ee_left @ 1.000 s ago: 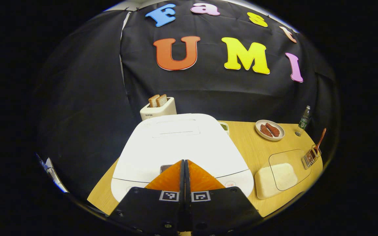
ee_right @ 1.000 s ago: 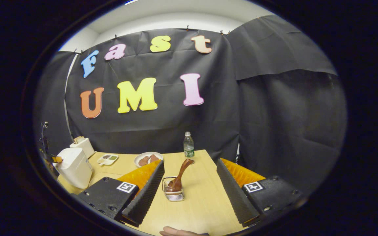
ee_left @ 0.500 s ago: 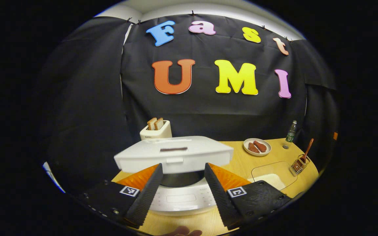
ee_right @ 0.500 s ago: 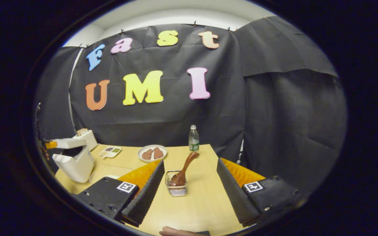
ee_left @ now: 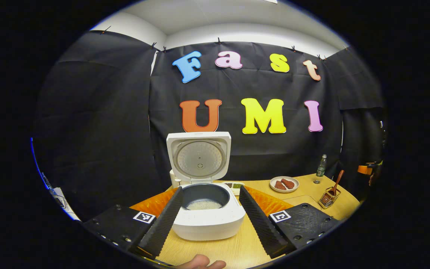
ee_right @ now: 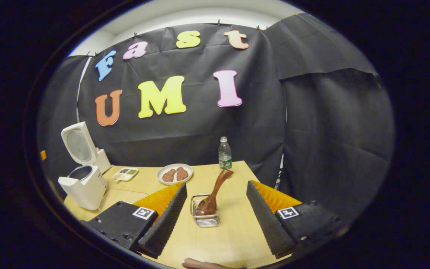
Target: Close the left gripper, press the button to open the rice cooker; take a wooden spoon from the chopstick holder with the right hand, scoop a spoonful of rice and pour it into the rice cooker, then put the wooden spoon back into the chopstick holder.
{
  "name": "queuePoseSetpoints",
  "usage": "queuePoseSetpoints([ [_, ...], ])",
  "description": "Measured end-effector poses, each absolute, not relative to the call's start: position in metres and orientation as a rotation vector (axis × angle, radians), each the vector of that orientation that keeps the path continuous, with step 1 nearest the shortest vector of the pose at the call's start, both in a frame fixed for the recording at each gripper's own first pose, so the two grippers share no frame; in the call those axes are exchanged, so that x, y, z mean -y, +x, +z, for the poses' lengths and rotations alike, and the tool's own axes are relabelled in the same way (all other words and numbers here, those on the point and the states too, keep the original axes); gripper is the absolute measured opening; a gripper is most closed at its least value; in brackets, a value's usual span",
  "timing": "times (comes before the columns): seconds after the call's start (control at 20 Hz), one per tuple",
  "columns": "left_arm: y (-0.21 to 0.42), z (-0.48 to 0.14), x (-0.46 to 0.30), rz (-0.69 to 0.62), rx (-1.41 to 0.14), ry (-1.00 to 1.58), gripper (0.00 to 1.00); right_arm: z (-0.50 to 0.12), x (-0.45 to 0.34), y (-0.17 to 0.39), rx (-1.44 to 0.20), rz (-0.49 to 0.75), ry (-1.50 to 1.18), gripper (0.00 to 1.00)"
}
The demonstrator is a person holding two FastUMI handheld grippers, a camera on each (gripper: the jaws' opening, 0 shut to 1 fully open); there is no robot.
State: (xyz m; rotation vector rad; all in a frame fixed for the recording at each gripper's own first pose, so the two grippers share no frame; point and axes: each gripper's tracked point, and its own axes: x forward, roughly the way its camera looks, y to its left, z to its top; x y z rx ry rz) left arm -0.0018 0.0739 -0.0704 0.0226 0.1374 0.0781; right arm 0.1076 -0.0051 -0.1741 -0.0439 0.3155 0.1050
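1. Right gripper: jaws spread wide, holding nothing. It is lined up on the chopstick holder, which sits on the table between the two fingers but clear of both. Judged: placed this way to close on the spoon next.
2. Wooden spoon: bowl down in the holder, handle leaning up and to the right, free above the wire rim. That leaning handle looks like the natural grip spot.
3. Left gripper: also wide open and empty, held back near the table's near edge with the rice cooker framed between its fingers, not touching it. Judged: standing off to leave the pot mouth free.
4. Rice cooker lid stands upright at the far side; the dark inner pot is exposed, with a pale layer at its bottom. The opening step reads as done.
5. Around: a clear-lidded rice container lies on the table between cooker and holder, partly hidden by the right gripper's finger. A plate of brown food, a small divided dish and a bottle sit farther back; a toaster stands behind the cooker.
6. In the way: nothing stands between right gripper and spoon. The bottle stands just behind the handle. Fingertips of a hand show at the near edge.
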Motion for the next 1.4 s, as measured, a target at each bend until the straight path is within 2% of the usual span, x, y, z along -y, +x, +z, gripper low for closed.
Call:
queuePoseSetpoints([
  [0.25, -0.041, -0.069, -0.069, 0.056, -0.088, -0.013, 0.95, -0.216, 0.006, 0.147, -0.36, 0.107, 0.019, 1.0],
  [0.45, -0.068, -0.078, -0.075, 0.093, -0.044, 0.049, 0.96, -0.259, 0.007, 0.183, -0.406, 0.094, 0.09, 1.0],
  [0.5, -0.075, -0.079, -0.074, 0.091, -0.037, 0.048, 0.96, -0.265, 0.006, 0.193, -0.411, 0.094, 0.105, 0.95],
  [0.55, -0.081, -0.08, -0.07, 0.08, -0.034, 0.04, 0.96, -0.272, 0.0, 0.202, -0.412, 0.117, 0.118, 1.0],
  [0.6, -0.087, -0.08, -0.065, 0.064, -0.031, 0.031, 0.95, -0.279, -0.006, 0.21, -0.415, 0.134, 0.124, 0.94],
  [0.65, -0.091, -0.082, -0.061, 0.049, -0.032, 0.026, 0.95, -0.287, -0.007, 0.218, -0.42, 0.129, 0.132, 1.0],
  [0.7, -0.096, -0.083, -0.058, 0.038, -0.029, 0.025, 0.95, -0.295, -0.007, 0.226, -0.431, 0.12, 0.147, 1.0],
  [0.75, -0.101, -0.081, -0.054, 0.029, -0.023, 0.018, 0.95, -0.302, -0.009, 0.233, -0.443, 0.115, 0.159, 0.94],
  [0.8, -0.106, -0.081, -0.047, 0.022, -0.016, 0.004, 0.95, -0.306, -0.006, 0.238, -0.441, 0.096, 0.165, 0.94],
  [0.85, -0.109, -0.076, -0.043, 0.017, 0.001, 0.002, 0.96, -0.307, -0.003, 0.244, -0.429, 0.078, 0.179, 0.98],
  [0.9, -0.112, -0.072, -0.035, -0.005, 0.019, 0.0, 0.96, -0.308, -0.008, 0.246, -0.431, 0.1, 0.198, 0.97],
  [0.95, -0.111, -0.07, -0.024, -0.032, 0.032, -0.017, 0.96, -0.312, -0.013, 0.248, -0.441, 0.126, 0.224, 0.89],
  [1.0, -0.112, -0.069, -0.016, -0.054, 0.036, -0.034, 0.95, -0.313, -0.02, 0.249, -0.456, 0.15, 0.243, 0.86],
  [1.15, -0.111, -0.068, -0.01, -0.077, 0.039, -0.056, 0.96, -0.331, -0.01, 0.259, -0.506, 0.1, 0.221, 0.53],
  [1.2, -0.112, -0.067, -0.006, -0.089, 0.049, -0.064, 0.96, -0.33, -0.012, 0.261, -0.505, 0.118, 0.235, 0.5],
  [1.25, -0.114, -0.068, 0.002, -0.115, 0.056, -0.089, 0.96, -0.325, -0.017, 0.256, -0.503, 0.112, 0.248, 0.29],
  [1.3, -0.114, -0.072, 0.01, -0.139, 0.045, -0.117, 0.94, -0.322, -0.015, 0.258, -0.501, 0.101, 0.247, 0.19],
  [1.4, -0.115, -0.075, 0.016, -0.162, 0.033, -0.121, 0.94, -0.321, -0.015, 0.251, -0.528, 0.076, 0.21, 0.18],
])
